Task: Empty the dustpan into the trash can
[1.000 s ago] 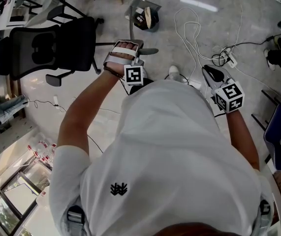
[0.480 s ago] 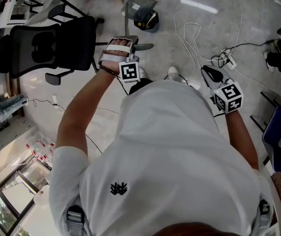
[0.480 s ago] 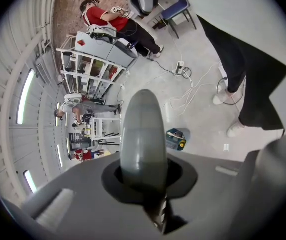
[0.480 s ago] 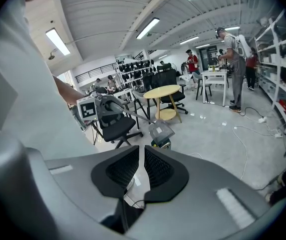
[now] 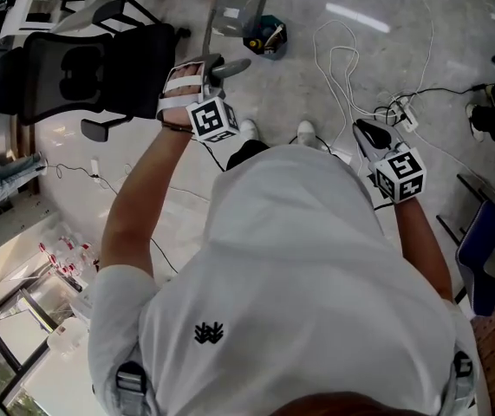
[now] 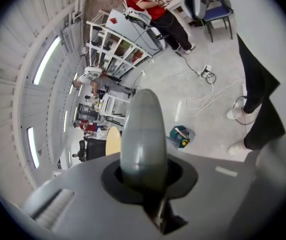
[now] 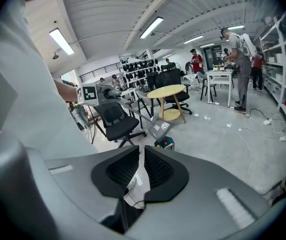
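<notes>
Dustpan: grey plastic long-handled dustpan point(image 5: 237, 11), its pan tilted just over the bin.
Bin: small teal trash can point(image 5: 266, 37), on the floor near a black office chair point(image 5: 82, 76).
Left claw: my left gripper point(image 6: 144, 176) is clamped on the dustpan's rounded grey handle point(image 6: 141, 129).
Right claw: my right gripper point(image 7: 143, 168) has its jaws almost together, with nothing between them.

Grey long-handled dustpan point(image 5: 237, 11), held off the floor, pan tilted mouth-down just above trash can point(image 5: 266, 37). Small teal trash can, upright on floor, open-topped, yellow and pale bits inside.
</notes>
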The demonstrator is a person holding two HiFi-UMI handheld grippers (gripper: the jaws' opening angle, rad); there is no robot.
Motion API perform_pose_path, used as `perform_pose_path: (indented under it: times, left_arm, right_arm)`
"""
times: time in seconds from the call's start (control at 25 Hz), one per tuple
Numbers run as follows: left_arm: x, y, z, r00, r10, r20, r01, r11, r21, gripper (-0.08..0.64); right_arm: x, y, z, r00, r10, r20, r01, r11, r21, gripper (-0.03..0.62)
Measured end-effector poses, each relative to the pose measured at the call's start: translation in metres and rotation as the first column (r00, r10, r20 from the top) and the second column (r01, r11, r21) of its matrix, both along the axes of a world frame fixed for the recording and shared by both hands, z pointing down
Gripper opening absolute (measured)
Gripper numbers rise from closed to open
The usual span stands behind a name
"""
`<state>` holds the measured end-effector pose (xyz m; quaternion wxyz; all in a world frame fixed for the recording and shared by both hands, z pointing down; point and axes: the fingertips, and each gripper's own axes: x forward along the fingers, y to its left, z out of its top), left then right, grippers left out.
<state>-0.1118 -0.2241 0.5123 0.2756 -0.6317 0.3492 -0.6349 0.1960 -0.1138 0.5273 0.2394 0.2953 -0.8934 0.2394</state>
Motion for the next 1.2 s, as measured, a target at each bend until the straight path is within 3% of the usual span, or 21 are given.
perform_pose_path:
  times: [0.12,0.24,0.32,0.44,0.56,0.64,0.92,1.0,1.12,1.2]
  left_arm:
    - [-0.018,0.004,-0.013,0.994,-0.094,-0.058,0.094,0.996,0.0,0.094]
    - [-0.037,0.012,-0.025,0.972,-0.203,-0.123,0.203,0.979,-0.011,0.094]
    - [-0.051,0.019,-0.032,0.944,-0.278,-0.179,0.278,0.96,-0.029,0.094]
    - [-0.077,0.031,-0.038,0.877,-0.392,-0.276,0.39,0.919,-0.068,0.095]
    - [-0.106,0.049,-0.04,0.798,-0.482,-0.363,0.475,0.873,-0.115,0.095]
    - [-0.125,0.065,-0.041,0.732,-0.538,-0.419,0.524,0.837,-0.158,0.095]
    - [-0.191,0.126,-0.035,0.446,-0.686,-0.575,0.626,0.698,-0.348,0.095]
    - [-0.206,0.143,-0.03,0.375,-0.712,-0.594,0.632,0.665,-0.398,0.094]
    - [-0.224,0.164,-0.023,0.295,-0.742,-0.602,0.63,0.625,-0.462,0.094]
    - [-0.232,0.175,-0.019,0.276,-0.741,-0.612,0.617,0.625,-0.479,0.094]
  right_arm:
    - [-0.009,-0.002,0.0,1.0,-0.028,0.005,0.028,1.0,0.003,0.034]
    - [-0.018,-0.006,0.001,0.998,-0.066,0.008,0.066,0.998,0.001,0.034]
    - [-0.026,-0.007,0.004,0.996,-0.089,0.006,0.089,0.996,-0.005,0.034]
    - [-0.04,-0.011,0.004,0.991,-0.132,-0.007,0.132,0.991,0.001,0.034]
    - [-0.059,-0.016,-0.003,0.988,-0.157,-0.017,0.157,0.987,0.023,0.034]
    - [-0.072,-0.015,-0.007,0.985,-0.168,-0.026,0.169,0.985,0.034,0.034]
    - [-0.125,-0.003,-0.025,0.977,-0.207,-0.052,0.21,0.976,0.056,0.034]
    - [-0.143,0.002,-0.03,0.976,-0.213,-0.053,0.216,0.975,0.06,0.034]
    - [-0.17,0.009,-0.036,0.974,-0.219,-0.055,0.223,0.972,0.069,0.027]
    - [-0.189,0.018,-0.038,0.972,-0.228,-0.061,0.233,0.97,0.074,0.025]
